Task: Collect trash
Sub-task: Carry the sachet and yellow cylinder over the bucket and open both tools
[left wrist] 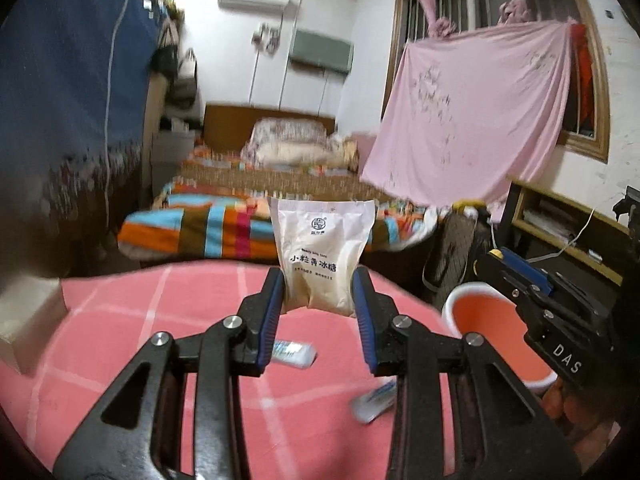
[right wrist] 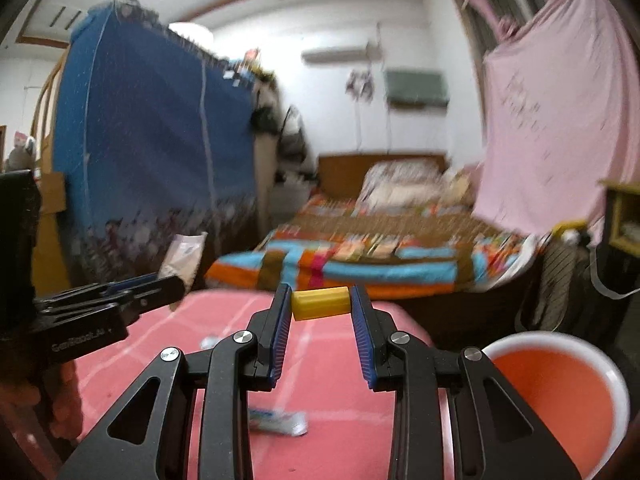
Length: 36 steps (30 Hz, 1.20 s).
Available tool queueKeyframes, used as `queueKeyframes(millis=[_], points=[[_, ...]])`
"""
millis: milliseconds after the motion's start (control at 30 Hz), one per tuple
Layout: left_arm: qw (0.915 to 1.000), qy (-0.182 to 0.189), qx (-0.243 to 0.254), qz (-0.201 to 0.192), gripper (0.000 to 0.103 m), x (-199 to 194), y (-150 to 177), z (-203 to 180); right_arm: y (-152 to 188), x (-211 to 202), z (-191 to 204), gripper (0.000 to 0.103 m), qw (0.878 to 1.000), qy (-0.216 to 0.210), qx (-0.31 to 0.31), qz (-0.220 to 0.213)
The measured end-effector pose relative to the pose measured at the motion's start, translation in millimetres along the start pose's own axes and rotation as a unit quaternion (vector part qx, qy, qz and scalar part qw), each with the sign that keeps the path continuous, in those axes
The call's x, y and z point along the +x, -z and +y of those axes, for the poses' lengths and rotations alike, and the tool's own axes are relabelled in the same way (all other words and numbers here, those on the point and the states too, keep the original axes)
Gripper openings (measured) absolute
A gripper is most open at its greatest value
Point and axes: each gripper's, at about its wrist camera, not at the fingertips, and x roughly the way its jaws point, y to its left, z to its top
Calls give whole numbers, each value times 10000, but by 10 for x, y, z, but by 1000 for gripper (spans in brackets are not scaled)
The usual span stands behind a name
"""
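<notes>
My left gripper (left wrist: 319, 280) is shut on a white sugar bag (left wrist: 322, 252) with Chinese print, held upright above the pink checked table (left wrist: 132, 320). It also shows at the left of the right wrist view (right wrist: 160, 286), the bag (right wrist: 182, 258) sticking up from it. My right gripper (right wrist: 320, 300) is shut on a small yellow ridged piece (right wrist: 320, 303), held above the table (right wrist: 328, 380). Small blue-white wrappers (left wrist: 294, 352) (left wrist: 374, 400) lie on the table below; one shows in the right wrist view (right wrist: 278, 420). An orange bin with a white rim (left wrist: 496, 332) (right wrist: 556, 392) stands at the table's right.
A cardboard box (left wrist: 28, 320) sits at the table's left edge. Beyond the table is a bed with a striped blanket (left wrist: 224, 228), a blue fabric wardrobe (right wrist: 152, 140) on the left, and a pink sheet (left wrist: 472, 120) hanging at the window on the right.
</notes>
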Motion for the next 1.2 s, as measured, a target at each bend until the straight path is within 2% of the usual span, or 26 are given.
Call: queueKeyframes(millis=[167,333,600,767,833,1000,1200], points=[[9983,126,244,-523,16,-78,-86,-292,-60,-194,-189,28,9975,416,112,-565],[9946,384,564,-786,16,-81,-137,-579,-89,-370,-494,28,9905,863,416,-983],[9899,838,893,-719,17,101,-116,-957,-30,-404,-961,28,9814,1528,764,-880],[9874,1188,965,-401,17,243,-35,-1202,45,-418,-1162,28,9757,1845,962,-685],[9850,1415,983,-110,17,358,-15,-1298,84,-404,-1245,28,9732,1946,1081,-578],[9798,1723,910,455,17,583,39,-1444,156,-397,-1366,28,9671,2113,1368,-360],[9722,1899,885,1047,18,798,149,-1600,212,-417,-1472,28,9613,2233,1598,-209]])
